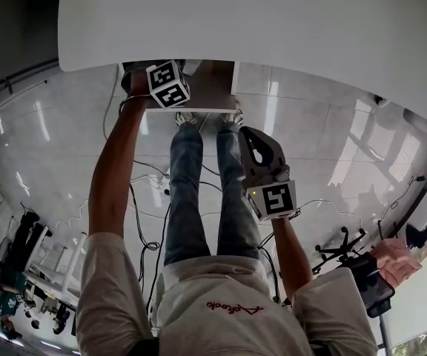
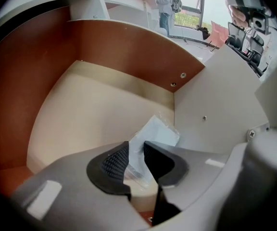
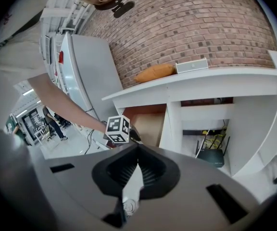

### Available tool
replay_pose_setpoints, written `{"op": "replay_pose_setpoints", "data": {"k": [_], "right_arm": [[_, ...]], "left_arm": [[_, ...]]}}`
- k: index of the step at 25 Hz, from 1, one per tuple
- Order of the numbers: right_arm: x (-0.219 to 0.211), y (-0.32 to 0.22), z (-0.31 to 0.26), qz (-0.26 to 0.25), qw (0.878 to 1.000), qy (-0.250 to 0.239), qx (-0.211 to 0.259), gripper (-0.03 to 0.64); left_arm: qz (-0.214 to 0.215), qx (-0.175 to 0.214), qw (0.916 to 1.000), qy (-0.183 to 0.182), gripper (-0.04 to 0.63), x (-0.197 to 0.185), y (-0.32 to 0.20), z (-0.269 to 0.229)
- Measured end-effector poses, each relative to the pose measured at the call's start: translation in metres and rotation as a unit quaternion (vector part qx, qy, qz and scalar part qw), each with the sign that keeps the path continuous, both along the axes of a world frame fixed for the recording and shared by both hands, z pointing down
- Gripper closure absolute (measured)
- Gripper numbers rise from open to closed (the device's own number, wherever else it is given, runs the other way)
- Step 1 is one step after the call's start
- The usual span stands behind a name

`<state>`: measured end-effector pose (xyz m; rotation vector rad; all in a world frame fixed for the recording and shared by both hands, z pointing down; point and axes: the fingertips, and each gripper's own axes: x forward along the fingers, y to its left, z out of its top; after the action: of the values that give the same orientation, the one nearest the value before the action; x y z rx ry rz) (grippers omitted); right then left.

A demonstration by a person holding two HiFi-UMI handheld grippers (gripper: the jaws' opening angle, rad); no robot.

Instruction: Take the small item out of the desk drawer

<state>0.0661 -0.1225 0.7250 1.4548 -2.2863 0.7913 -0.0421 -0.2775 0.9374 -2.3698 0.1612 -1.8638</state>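
Note:
The desk drawer (image 1: pixel 212 80) stands pulled out under the white desktop. My left gripper reaches down into it; in the head view only its marker cube (image 1: pixel 167 84) shows at the drawer's front. In the left gripper view a small clear plastic packet (image 2: pixel 155 131) with a white insert lies on the cream drawer floor (image 2: pixel 90 109), near the right wall. My left gripper (image 2: pixel 136 150) straddles the packet's near end with its jaws apart, and a gap shows between the pads. My right gripper (image 1: pixel 252 136) hangs over the floor to the right, its jaws together and empty (image 3: pixel 137 166).
Brown drawer walls (image 2: pixel 129 52) close in the back and left, a white panel (image 2: pixel 225 100) the right. The person's legs (image 1: pixel 199 199) stand below the drawer. Cables (image 1: pixel 150 221) and a chair base (image 1: pixel 339 247) lie on the glossy floor. An orange cushion (image 3: pixel 153 72) rests on the desktop.

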Motion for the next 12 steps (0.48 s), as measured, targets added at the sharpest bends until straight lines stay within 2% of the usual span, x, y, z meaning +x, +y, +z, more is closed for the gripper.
{"op": "replay_pose_setpoints", "data": {"k": [5, 12], "right_arm": [[0.0058, -0.0026, 0.0014, 0.004, 1.0, 0.005, -0.002, 0.604], [0.0038, -0.0012, 0.0027, 0.004, 1.0, 0.004, -0.001, 0.604]], "left_arm": [[0.003, 0.009, 0.9999, 0.006, 0.573, 0.0026, 0.0003, -0.0032], [-0.007, 0.012, 0.9997, 0.019, 0.586, 0.0047, 0.0006, -0.0083]]}}
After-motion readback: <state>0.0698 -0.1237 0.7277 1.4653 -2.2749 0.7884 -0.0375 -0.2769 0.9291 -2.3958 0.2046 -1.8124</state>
